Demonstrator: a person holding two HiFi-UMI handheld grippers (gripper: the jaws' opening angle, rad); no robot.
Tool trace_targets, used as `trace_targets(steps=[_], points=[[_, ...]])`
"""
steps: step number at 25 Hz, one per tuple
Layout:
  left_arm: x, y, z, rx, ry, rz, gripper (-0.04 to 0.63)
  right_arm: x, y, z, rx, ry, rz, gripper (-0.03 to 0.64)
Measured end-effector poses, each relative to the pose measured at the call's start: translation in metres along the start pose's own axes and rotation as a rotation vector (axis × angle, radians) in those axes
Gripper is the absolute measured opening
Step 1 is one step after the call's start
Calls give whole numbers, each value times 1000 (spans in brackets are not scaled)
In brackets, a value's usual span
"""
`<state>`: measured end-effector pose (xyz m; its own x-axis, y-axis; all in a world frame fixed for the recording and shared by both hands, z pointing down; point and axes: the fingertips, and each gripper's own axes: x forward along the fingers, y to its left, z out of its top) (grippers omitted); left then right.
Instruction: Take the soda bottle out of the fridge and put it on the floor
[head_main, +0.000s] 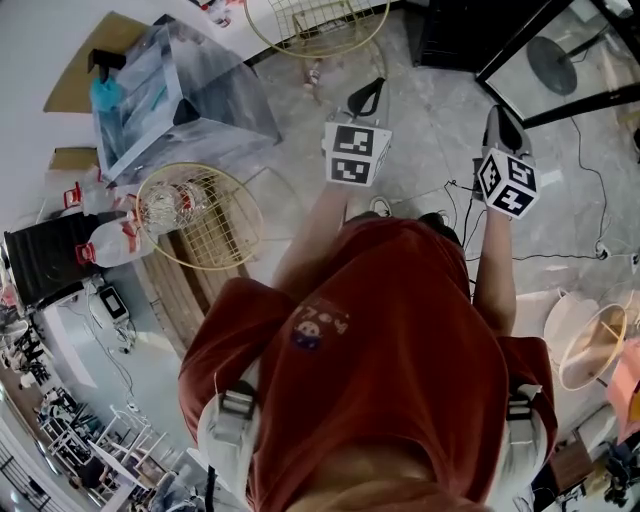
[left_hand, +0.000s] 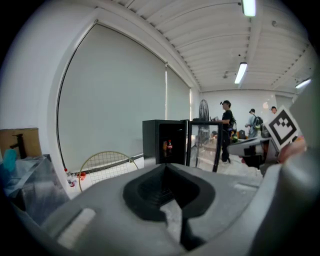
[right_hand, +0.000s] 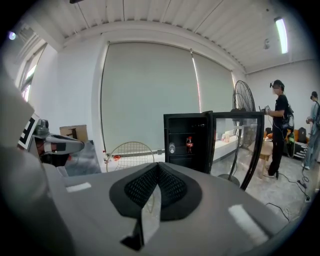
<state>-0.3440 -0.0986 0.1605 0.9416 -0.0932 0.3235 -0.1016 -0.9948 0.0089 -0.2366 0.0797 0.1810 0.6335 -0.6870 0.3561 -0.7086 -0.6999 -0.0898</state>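
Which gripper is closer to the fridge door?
Right. The right gripper is close to the open fridge door, near its edge. The left gripper is farther off, on the right gripper's other side. Neither touches it.

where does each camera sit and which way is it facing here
Head view: on the person's head, facing steeply down; shows red shirt, forearms, left claw and right claw.
Left gripper view: on the left claw, facing along its shut jaws toward the open fridge; the right claw shows at right.
Right gripper view: on the right claw, facing the same fridge; left claw at left.
Shared: both gripper views show the soda bottle inside the fridge.
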Motion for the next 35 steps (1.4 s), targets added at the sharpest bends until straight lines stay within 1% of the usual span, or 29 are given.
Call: trace_targets(steps=[4,8,12,19,27,35], points=[[-14,24,-9,-3,4,5,0,4,18,-9,2,19,-22,0],[-19,37,-20,-22,22,13,0,4,23,-15,10,32,-32,0],[-17,40,-22,-29,15,16,0,8,20,-17,-2,45,-46,0],[-3,40,-23,-34,24,10,0,19,13,-13,-5,39,-40,2],[37,18,-10,-7,42,-5,0,34,-28,-7,20,36,-45,2],[107,-21,21,4,49,-40,0,54,-104,9,68,31,-76,1]])
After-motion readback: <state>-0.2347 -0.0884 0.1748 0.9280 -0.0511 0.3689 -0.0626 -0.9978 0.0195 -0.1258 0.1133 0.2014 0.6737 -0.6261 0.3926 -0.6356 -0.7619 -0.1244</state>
